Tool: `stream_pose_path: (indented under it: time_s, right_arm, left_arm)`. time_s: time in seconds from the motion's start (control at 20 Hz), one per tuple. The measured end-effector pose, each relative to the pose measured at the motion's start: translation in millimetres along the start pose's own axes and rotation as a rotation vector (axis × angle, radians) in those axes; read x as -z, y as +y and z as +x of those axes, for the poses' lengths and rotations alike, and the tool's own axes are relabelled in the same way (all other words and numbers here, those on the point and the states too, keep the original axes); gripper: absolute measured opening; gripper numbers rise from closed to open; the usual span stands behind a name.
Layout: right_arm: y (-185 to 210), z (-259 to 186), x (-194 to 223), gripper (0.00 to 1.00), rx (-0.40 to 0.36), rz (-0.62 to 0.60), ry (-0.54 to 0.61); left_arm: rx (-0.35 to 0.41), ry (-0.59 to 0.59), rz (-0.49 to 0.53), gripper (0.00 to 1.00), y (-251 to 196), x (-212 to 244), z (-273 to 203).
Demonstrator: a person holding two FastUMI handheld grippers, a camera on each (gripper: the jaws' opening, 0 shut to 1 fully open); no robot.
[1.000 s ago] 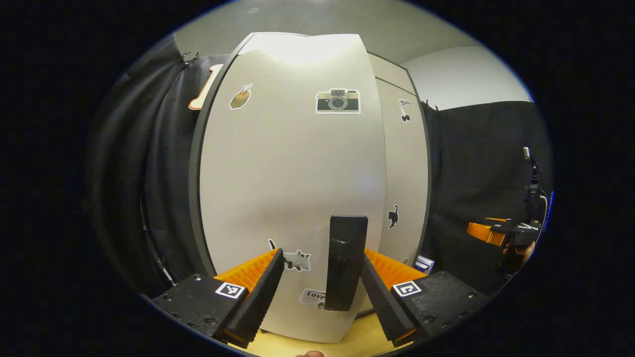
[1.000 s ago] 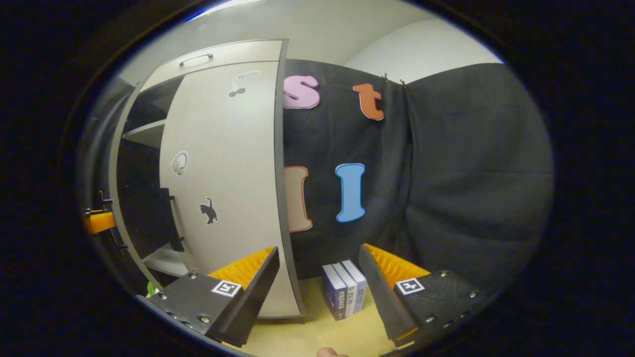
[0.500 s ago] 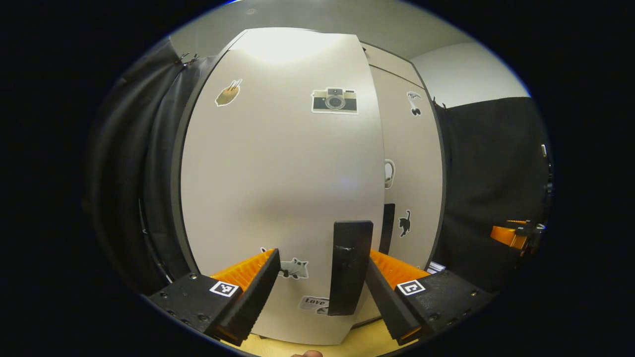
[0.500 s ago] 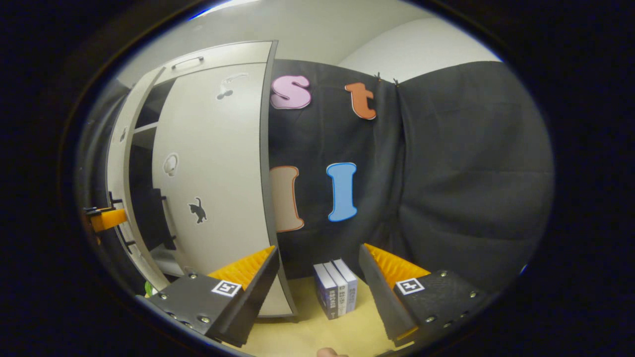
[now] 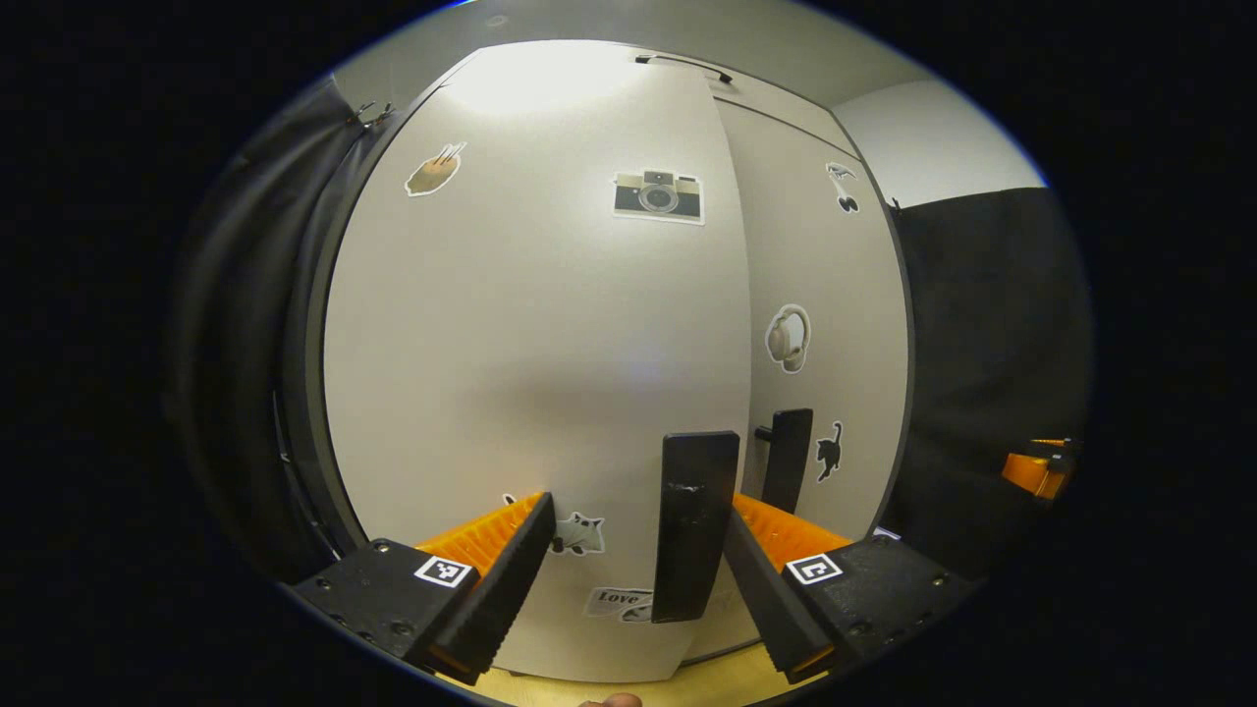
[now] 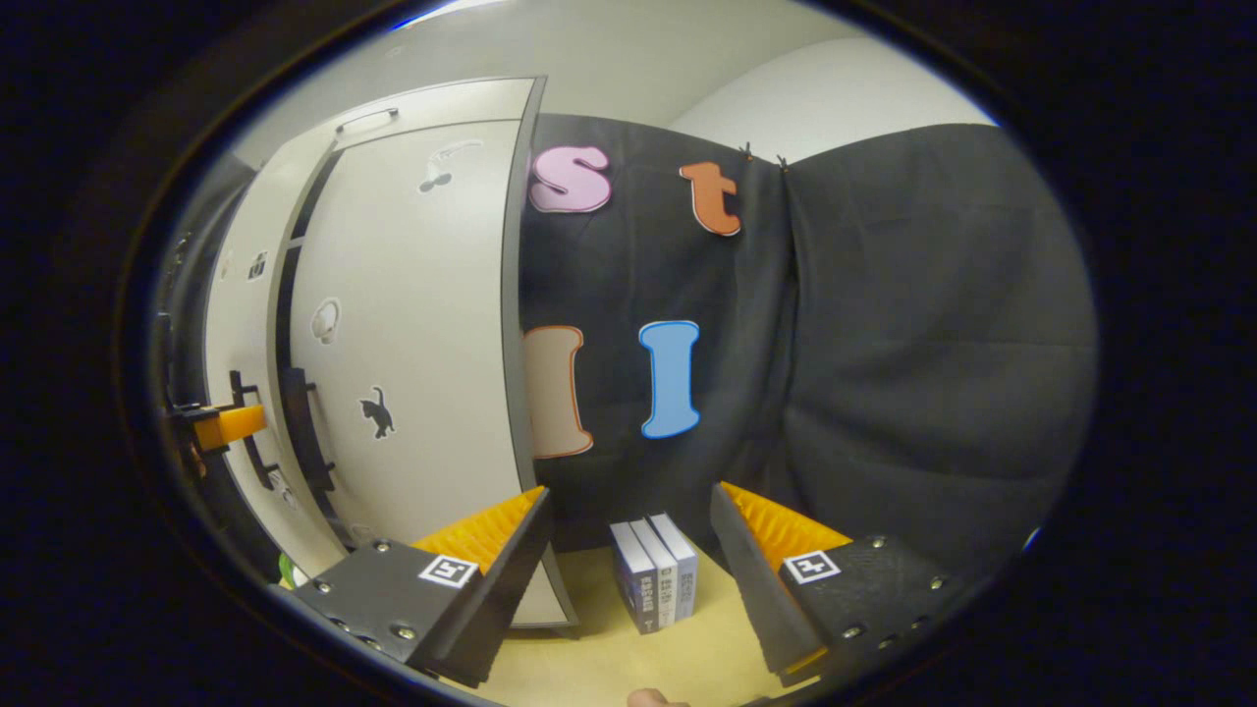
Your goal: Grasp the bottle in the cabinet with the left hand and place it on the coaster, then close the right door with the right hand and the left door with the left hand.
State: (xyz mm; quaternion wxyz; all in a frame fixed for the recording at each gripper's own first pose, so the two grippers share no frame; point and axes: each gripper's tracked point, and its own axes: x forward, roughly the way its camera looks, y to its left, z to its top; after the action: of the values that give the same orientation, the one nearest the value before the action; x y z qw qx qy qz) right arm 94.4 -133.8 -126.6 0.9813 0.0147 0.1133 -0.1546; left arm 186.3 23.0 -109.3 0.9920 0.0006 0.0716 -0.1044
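Three upright books (image 6: 652, 585) on wooden tabletop (image 6: 609, 668)

Black cloth wall (image 6: 913, 324) (draped), pale ceiling (image 6: 628, 49), wooden tabletop (image 6: 628, 658).

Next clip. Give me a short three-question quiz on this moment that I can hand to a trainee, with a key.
1. True or false: the left gripper has its fingers open, with the left door's handle between them.
2. Which sticker sits highest on the left door? A) camera B) cat C) headphones
3. Fill in: beside the cabinet, in front of the right gripper, a few ____ stand upright on the wooden surface.

Key
1. True; whether either finger touches the handle cannot be told.
2. A, the camera sticker.
3. books
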Motion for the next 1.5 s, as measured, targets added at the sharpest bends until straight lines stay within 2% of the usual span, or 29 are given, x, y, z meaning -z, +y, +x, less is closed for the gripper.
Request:
stream_pose_path:
  time_s: [0.95, 1.25, 1.5]
  right_arm:
    - [7.3, 5.4, 1.3, 0.98, -0.025, 0.006, -0.003]
    - [22.5, -17.6, -4.2, 0.98, -0.088, -0.014, -0.02]
    - [46.2, -51.9, -27.6, 0.97, -0.182, -0.043, -0.061]
  left_arm:
    - [-0.006, -0.005, 0.016, 1.0, 2.6, 1.6, 19.7]
    - [-0.011, 0.014, -0.01, 1.0, 0.0, -0.2, 11.9]
    - [-0.042, -0.015, -0.013, 0.98, -3.7, -31.5, -43.1]
